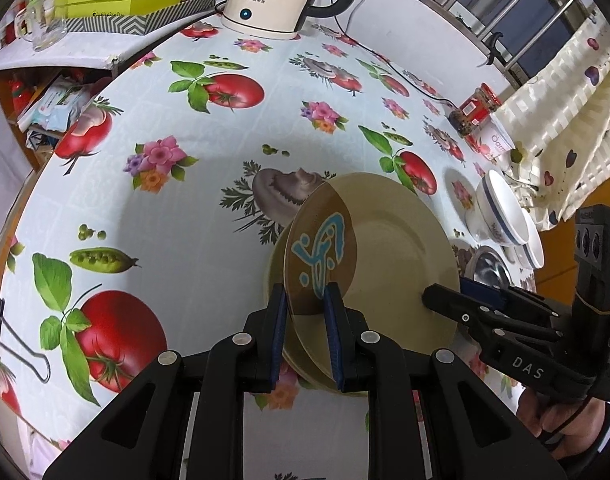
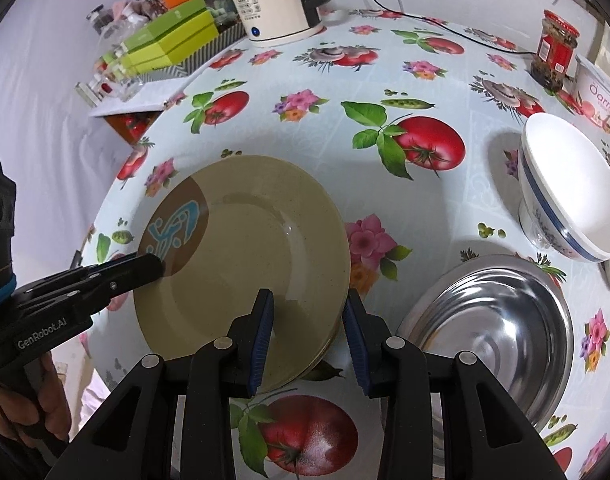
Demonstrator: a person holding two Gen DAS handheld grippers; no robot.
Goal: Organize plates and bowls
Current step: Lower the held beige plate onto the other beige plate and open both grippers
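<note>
We have the beige plate (image 2: 245, 264) gripped by both rims mid-bench: left tool (image 1: 305, 304) nearly closed on it, right tool (image 2: 309, 308) clamping its near edge. The white bowl (image 2: 573, 196) and steel bowl (image 2: 501, 332) remain unsorted toward the right edge.

On the table stand two grippers (image 1: 305, 300) (image 2: 308, 312), one tan plate stack (image 2: 245, 248), one steel basin (image 2: 493, 328), two white bowls (image 1: 501, 208) (image 1: 531, 240), one kettle (image 2: 273, 0), one red-lidded jar (image 2: 555, 48) and one yoghurt tub (image 2: 599, 96).
</note>
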